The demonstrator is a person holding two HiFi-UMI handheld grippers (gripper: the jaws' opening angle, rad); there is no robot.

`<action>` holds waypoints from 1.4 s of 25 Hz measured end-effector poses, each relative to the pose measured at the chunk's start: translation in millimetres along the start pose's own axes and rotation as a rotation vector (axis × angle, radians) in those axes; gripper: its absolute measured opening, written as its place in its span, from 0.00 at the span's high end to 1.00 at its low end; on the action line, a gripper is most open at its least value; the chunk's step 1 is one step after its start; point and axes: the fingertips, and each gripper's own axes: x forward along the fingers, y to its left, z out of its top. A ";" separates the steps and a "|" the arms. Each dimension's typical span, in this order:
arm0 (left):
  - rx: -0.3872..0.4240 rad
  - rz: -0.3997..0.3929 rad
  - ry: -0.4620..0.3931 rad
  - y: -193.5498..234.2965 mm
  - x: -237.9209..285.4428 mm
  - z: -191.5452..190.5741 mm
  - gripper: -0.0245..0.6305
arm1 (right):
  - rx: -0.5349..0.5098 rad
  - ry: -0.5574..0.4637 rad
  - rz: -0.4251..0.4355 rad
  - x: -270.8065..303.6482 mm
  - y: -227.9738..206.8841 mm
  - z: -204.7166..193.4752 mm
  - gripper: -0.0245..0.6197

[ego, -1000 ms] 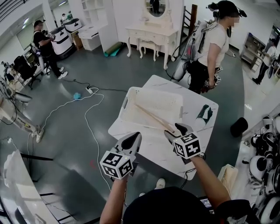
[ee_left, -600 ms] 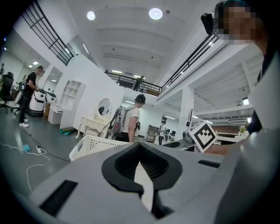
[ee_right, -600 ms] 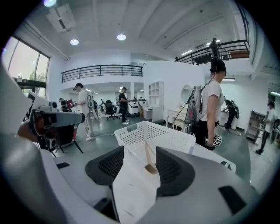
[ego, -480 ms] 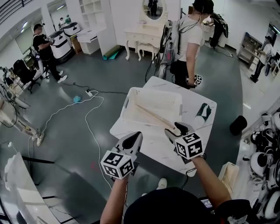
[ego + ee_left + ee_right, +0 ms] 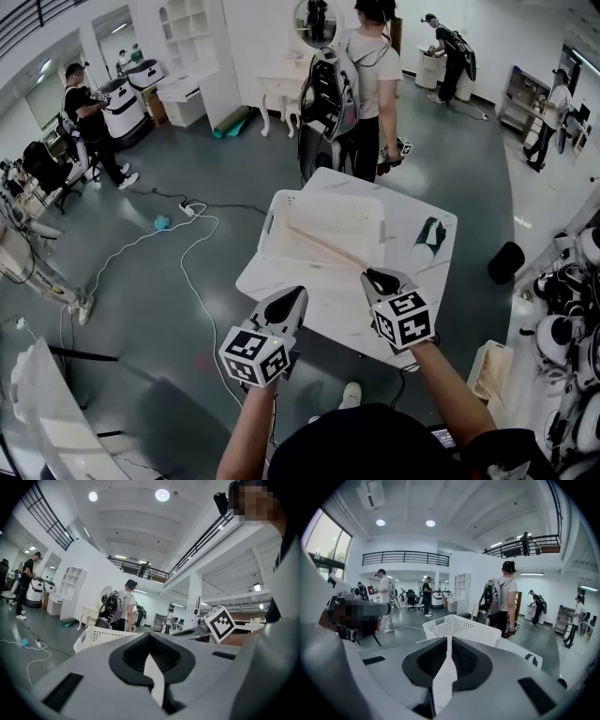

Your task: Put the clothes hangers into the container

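A pale wooden hanger lies slanted, its far end inside the white perforated basket and its near end over the basket's front rim. My right gripper sits just behind that near end. Its jaws are closing and almost together. In the right gripper view nothing shows between them, and the basket stands ahead. My left gripper hovers at the table's near edge, shut and empty. From the left gripper, the basket is ahead to the left.
The basket stands on a white marble table. A dark and white object lies at its right. A person stands at the table's far edge. Cables run over the floor at left; a black round object sits at right.
The right gripper's jaws have gone from wide apart to nearly together. The hanger stays resting on the basket. The person behind the table has walked to the left.
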 end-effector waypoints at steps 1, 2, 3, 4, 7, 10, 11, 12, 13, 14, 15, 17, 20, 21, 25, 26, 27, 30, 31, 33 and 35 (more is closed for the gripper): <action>-0.001 -0.006 0.001 -1.1 -2.0 -0.2 0.96 | 0.006 -0.005 0.004 -1.9 2.9 0.7 0.90; 0.001 -0.010 0.003 -2.1 -4.5 -0.2 0.96 | 0.012 -0.009 0.008 -4.3 5.8 1.1 0.90; 0.003 -0.011 0.004 -3.1 -7.6 -0.1 0.96 | 0.017 -0.014 0.012 -7.0 8.5 1.3 0.91; 0.004 -0.012 0.004 -4.3 -11.1 0.1 0.96 | 0.019 -0.018 0.014 -10.1 10.9 1.4 0.91; 0.007 -0.012 0.003 -7.6 -21.2 -0.5 0.96 | 0.015 -0.032 0.013 -18.8 18.4 1.1 0.92; 0.007 -0.016 0.008 -8.2 -31.9 -3.5 0.96 | 0.005 -0.057 0.013 -25.2 31.6 3.9 0.93; 0.009 -0.019 0.010 -8.6 -35.5 -4.7 0.96 | 0.008 -0.065 0.018 -27.3 36.9 4.4 0.93; 0.011 -0.021 0.011 -9.6 -39.0 -5.6 0.96 | 0.012 -0.071 0.023 -29.6 42.0 4.4 0.93; 0.013 -0.024 0.010 -11.2 -42.3 -6.2 0.96 | 0.017 -0.077 0.028 -32.4 46.5 4.2 0.93; 0.013 -0.027 0.010 -13.3 -45.4 -6.5 0.96 | 0.020 -0.082 0.032 -35.4 50.6 3.8 0.93; 0.014 -0.030 0.010 -15.5 -48.5 -6.8 0.96 | 0.021 -0.085 0.034 -38.4 54.2 3.2 0.93; 0.012 -0.034 0.011 -19.3 -54.6 -7.8 0.96 | 0.017 -0.082 0.035 -43.0 61.0 0.6 0.93; 0.003 -0.041 0.012 -23.9 -62.5 -12.6 0.96 | 0.018 -0.073 0.034 -48.8 69.1 -5.4 0.93; 0.001 -0.044 0.013 -25.7 -64.5 -15.0 0.96 | 0.022 -0.074 0.033 -51.4 70.8 -7.4 0.93; 0.007 -0.060 0.015 -33.6 -73.7 -19.6 0.96 | 0.047 -0.082 0.022 -62.3 77.0 -13.3 0.93; 0.010 -0.065 0.012 -35.5 -76.8 -19.8 0.96 | 0.053 -0.084 0.019 -64.7 79.1 -14.9 0.93; 0.012 -0.068 0.010 -37.0 -80.1 -20.1 0.96 | 0.057 -0.085 0.017 -66.8 81.3 -16.4 0.93; 0.008 -0.070 0.007 -40.0 -89.2 -25.1 0.96 | 0.068 -0.089 0.013 -72.0 88.5 -21.2 0.93; 0.005 -0.069 0.008 -41.1 -91.3 -28.0 0.96 | 0.071 -0.092 0.012 -73.7 90.7 -22.9 0.93; 0.001 -0.069 0.012 -43.2 -94.9 -32.8 0.96 | 0.073 -0.098 0.014 -76.3 95.7 -25.2 0.93; -0.001 -0.070 0.013 -46.2 -97.9 -35.2 0.96 | 0.073 -0.100 0.022 -78.8 101.3 -27.0 0.93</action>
